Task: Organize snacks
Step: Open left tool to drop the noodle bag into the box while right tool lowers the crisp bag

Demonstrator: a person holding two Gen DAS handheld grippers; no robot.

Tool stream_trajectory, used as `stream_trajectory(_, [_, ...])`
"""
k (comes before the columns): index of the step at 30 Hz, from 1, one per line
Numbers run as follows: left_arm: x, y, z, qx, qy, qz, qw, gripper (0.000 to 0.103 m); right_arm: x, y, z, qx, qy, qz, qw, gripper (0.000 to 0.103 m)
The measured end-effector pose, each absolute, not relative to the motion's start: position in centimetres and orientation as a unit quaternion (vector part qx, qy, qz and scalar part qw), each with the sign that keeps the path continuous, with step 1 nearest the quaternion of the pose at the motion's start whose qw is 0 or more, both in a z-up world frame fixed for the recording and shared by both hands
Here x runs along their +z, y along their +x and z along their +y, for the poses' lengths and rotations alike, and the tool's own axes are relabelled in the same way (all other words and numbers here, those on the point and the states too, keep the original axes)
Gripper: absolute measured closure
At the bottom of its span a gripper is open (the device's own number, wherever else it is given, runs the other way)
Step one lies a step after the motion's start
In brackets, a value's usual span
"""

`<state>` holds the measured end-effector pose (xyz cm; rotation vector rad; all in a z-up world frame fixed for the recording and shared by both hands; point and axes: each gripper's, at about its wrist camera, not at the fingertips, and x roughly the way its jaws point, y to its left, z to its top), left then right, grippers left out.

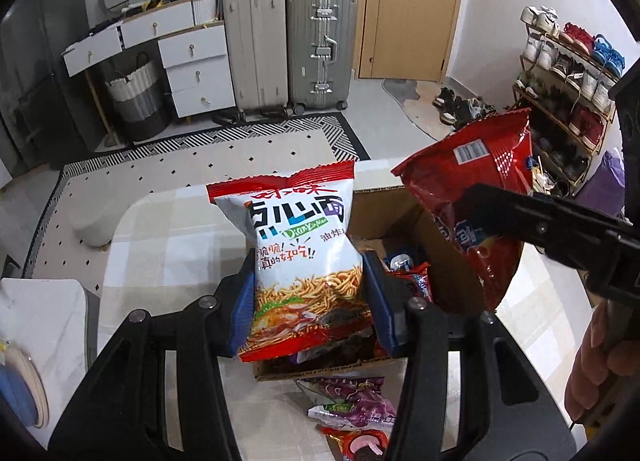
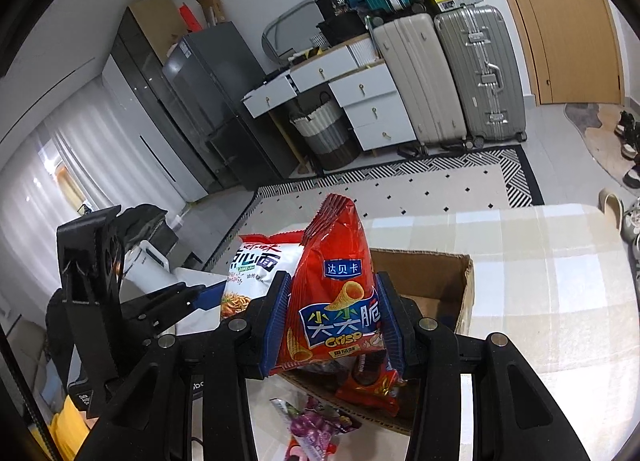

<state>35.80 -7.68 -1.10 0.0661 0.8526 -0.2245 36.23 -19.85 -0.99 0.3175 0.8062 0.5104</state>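
Two packets hang upright over the open cardboard box (image 2: pixel 466 285) near the worktop's (image 1: pixel 168 245) front edge, likely headed in: the left tongs (image 1: pixel 308 293) are clamped on the noodle snack bag (image 1: pixel 300 245), the right tongs (image 2: pixel 332 325) on the red crisp bag (image 2: pixel 340 293). Purple packets (image 1: pixel 360 401) lie loose outside the box's near wall; the far half of the box looks roomy.

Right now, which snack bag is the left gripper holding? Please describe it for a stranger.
Find the cardboard box on the checked table. Over it, the left gripper pinches the noodle snack bag. It is white with red edges; its neighbour, the crisp bag, is all red.
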Motion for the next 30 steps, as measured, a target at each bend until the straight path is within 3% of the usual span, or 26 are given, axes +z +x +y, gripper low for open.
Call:
stream_trajectory(15, [-7.0,43.1,-9.2,-0.121,0.04,0.452,0.883,0.056,-4.6,37.8,-19.6,0.232,0.141,0.421,0.865,0.06])
stream_trajectory(30, [-4.7,40.1,-7.7,-0.128,0.039,0.43,0.893,0.046,-4.5,37.5,-19.4,0.22,0.143,0.427,0.866,0.06])
